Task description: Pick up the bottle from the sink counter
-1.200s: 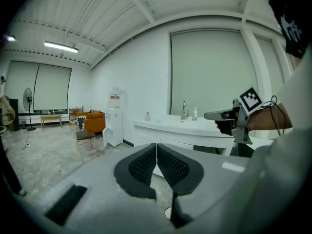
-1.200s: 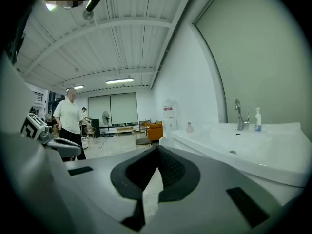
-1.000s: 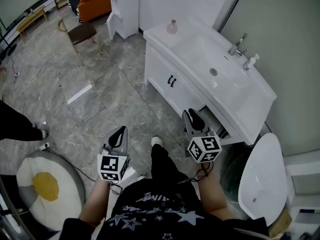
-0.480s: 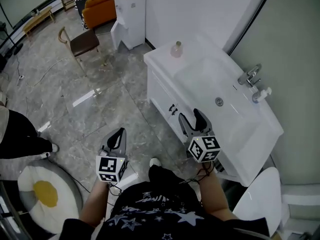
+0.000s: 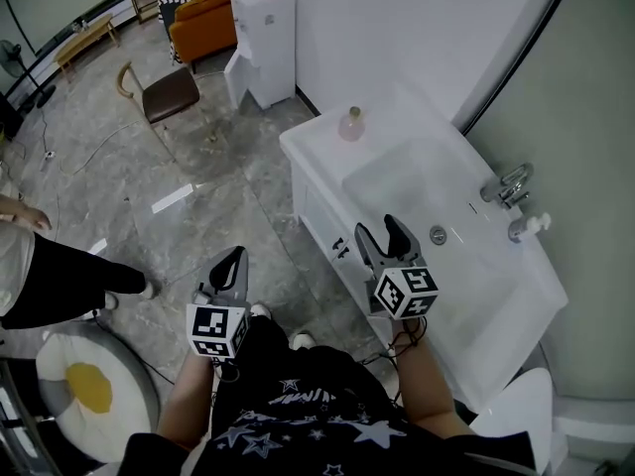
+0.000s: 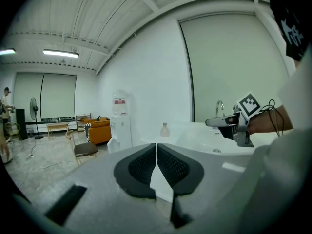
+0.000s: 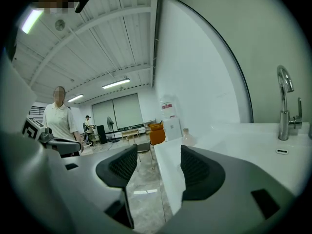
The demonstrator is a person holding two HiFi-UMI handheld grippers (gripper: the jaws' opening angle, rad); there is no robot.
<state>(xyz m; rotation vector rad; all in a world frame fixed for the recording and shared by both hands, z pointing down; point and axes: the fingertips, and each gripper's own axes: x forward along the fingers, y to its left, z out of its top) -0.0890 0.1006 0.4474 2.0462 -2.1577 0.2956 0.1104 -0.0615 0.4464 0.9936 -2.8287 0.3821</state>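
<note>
We hold one pair of tongs in each hand above the grey marble floor (image 5: 208, 206), in front of a white sink desk (image 5: 316, 145). The left tongs (image 5: 234, 266) are clenched: in the left gripper view the two dark pads meet along one thin line and nothing is between them. The right tongs (image 5: 381, 232) are released, with the jaws wide apart and only the floor and the edge of the desk seen through the gap.

The bottle (image 5: 351, 124), small, pinkish and with a narrow neck, stands upright on the far left corner of the desk, beside the basin (image 5: 427, 191). From the right tongs it lies at about 11 o'clock and well apart; from the left tongs it lies at about 1 o'clock, even farther. No tongs touch it.

The faucet (image 5: 506, 184) stands at the back rim of the basin, at about 2 o'clock from the right tongs. A white water dispenser (image 5: 266, 38) stands against the wall at 11 o'clock from the bottle, with an orange sofa (image 5: 203, 8) behind it and a brown chair (image 5: 169, 92) to its left. A person in black trousers (image 5: 50, 278) stands at 9 o'clock from the left tongs.
</note>
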